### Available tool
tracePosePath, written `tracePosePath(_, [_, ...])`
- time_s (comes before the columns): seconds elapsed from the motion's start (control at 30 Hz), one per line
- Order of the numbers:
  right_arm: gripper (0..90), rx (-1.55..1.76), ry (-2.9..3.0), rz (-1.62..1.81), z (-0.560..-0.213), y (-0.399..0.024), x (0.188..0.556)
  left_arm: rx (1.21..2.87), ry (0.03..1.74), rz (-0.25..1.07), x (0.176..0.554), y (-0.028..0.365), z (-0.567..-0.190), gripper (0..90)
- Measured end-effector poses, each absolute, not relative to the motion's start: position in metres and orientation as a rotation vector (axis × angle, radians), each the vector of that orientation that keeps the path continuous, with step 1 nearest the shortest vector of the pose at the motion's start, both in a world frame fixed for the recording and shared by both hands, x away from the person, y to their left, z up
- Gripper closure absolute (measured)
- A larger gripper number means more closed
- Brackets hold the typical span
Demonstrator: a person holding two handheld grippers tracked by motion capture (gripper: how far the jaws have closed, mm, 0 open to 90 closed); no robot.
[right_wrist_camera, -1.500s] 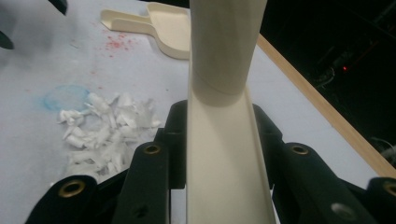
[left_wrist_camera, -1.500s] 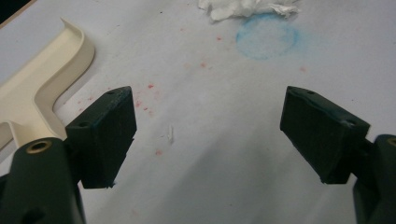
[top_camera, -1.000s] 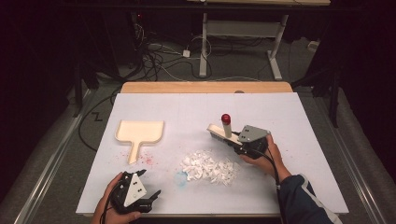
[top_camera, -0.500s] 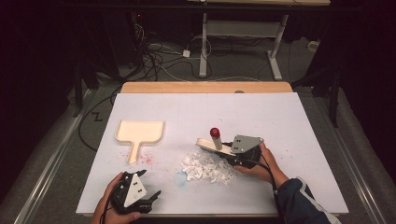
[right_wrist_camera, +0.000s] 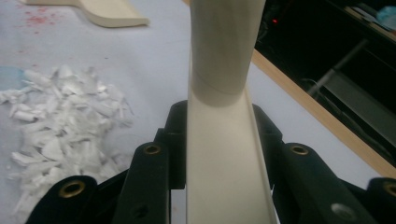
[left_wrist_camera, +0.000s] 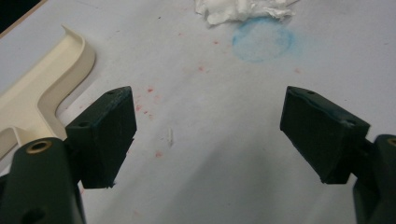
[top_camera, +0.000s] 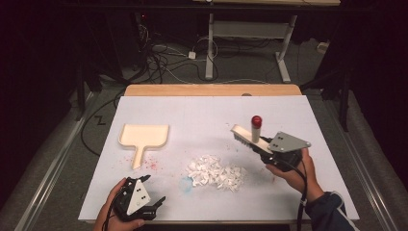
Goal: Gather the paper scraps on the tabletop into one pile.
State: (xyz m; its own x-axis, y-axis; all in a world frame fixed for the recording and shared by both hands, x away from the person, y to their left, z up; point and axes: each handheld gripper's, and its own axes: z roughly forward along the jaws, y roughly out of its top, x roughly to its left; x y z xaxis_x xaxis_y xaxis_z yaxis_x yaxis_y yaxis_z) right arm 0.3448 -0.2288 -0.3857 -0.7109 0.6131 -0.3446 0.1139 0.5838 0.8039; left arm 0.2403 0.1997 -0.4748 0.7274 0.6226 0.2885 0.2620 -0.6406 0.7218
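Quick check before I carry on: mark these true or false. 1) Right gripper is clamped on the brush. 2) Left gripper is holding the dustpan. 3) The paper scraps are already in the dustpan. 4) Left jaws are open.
1) True: the right gripper is shut on the brush.
2) False: the left gripper holds nothing; the dustpan lies on the table apart from it.
3) False: the paper scraps sit in a pile on the table, beside the dustpan.
4) True.

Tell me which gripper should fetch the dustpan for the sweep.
Left, probably. The left gripper has open, empty jaws and sits just below the dustpan, whose handle points toward it. The right gripper is shut on the brush, across the paper scraps from the dustpan.
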Motion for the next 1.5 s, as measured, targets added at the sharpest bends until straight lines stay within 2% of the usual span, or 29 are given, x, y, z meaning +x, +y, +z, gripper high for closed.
tracePosePath(0.17, [67.6,0.711,2.149,1.018,-0.387,-0.256,0.351,2.253,0.660,0.692,0.241,0.198,-0.474,17.4])
tracePosePath(0.3, [67.6,0.775,2.126,0.985,-0.397,-0.258,0.369,2.261,0.657,0.682,0.243,0.196,-0.475,17.4])
tracePosePath(0.67, [67.6,0.757,2.118,0.857,-0.423,-0.201,0.453,2.260,0.664,0.660,0.247,0.197,-0.478,17.4])
tracePosePath(0.9, [67.6,0.774,2.159,0.908,-0.444,-0.181,0.478,2.248,0.669,0.647,0.244,0.201,-0.479,17.4])
tracePosePath(1.13, [67.3,0.594,2.323,1.082,-0.445,-0.181,0.455,2.254,0.665,0.648,0.243,0.202,-0.478,17.4])
tracePosePath(1.5, [67.6,0.290,2.486,1.275,-0.439,-0.198,0.369,2.270,0.652,0.655,0.242,0.199,-0.479,17.4])
